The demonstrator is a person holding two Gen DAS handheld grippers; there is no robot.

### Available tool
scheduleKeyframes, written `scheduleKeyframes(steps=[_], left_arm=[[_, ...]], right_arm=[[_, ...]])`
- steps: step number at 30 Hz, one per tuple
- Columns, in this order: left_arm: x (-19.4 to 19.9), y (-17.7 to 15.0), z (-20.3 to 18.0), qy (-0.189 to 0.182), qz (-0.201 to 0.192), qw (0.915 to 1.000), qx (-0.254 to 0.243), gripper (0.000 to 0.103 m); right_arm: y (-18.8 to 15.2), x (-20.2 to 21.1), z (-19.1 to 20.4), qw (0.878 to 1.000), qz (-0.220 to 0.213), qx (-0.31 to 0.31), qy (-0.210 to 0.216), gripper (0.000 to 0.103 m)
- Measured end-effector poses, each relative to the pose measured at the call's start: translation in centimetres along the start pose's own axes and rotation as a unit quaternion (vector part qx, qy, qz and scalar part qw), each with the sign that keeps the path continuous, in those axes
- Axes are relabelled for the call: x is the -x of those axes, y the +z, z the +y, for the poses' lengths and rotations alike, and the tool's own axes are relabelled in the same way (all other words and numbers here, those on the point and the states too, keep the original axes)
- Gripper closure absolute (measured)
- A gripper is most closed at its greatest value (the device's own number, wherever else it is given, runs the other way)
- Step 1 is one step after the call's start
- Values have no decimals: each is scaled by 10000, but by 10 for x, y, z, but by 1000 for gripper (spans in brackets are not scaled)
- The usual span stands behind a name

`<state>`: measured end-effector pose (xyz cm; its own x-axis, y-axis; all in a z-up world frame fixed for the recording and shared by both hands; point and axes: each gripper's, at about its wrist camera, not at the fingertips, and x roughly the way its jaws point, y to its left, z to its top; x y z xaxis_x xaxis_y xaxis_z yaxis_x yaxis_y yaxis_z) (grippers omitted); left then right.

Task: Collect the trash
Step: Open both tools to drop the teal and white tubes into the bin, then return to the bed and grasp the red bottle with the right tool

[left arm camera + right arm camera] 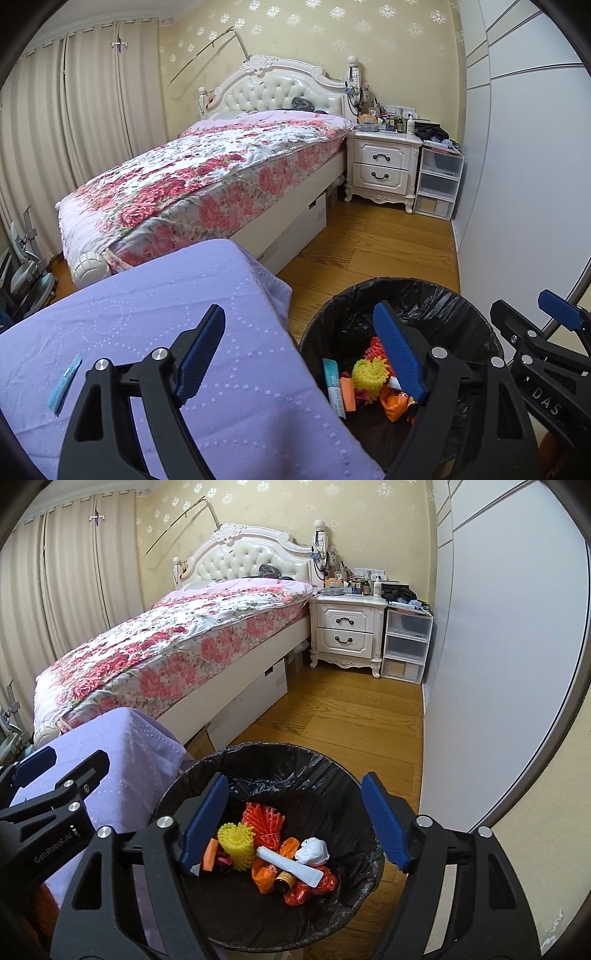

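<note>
A round bin lined with a black bag stands on the wooden floor beside a table under a purple cloth. Inside lie several pieces of trash: a yellow foam net, an orange net, a white tube, a crumpled white tissue and orange wrappers. My right gripper hangs open over the bin with nothing between its fingers. My left gripper is open above the cloth's edge and the bin's left rim, empty too. A small light-blue wrapper lies on the cloth at the left.
A bed with a floral cover fills the middle of the room. A white nightstand and clear plastic drawers stand by the far wall. A pale wardrobe runs along the right. Curtains hang at the left.
</note>
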<state>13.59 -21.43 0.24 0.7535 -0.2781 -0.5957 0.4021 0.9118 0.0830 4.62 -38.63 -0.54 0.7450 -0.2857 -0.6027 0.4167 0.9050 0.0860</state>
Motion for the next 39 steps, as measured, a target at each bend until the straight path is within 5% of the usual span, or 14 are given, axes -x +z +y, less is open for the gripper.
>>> scheduleKeyframes(steps=[8,19,39], left_arm=[[16,-10,35,214,69,9995,236,23],[43,-40,106,822,212,9948,569,23],[76,-100,246,1939,597,9703,1319,23]], right_arm=[[-4,6,19,9995,141,-68,257,29],[-19,14,94,9941,345,449,925,29],[-48,28,251,9611,672,1773,2007,32]])
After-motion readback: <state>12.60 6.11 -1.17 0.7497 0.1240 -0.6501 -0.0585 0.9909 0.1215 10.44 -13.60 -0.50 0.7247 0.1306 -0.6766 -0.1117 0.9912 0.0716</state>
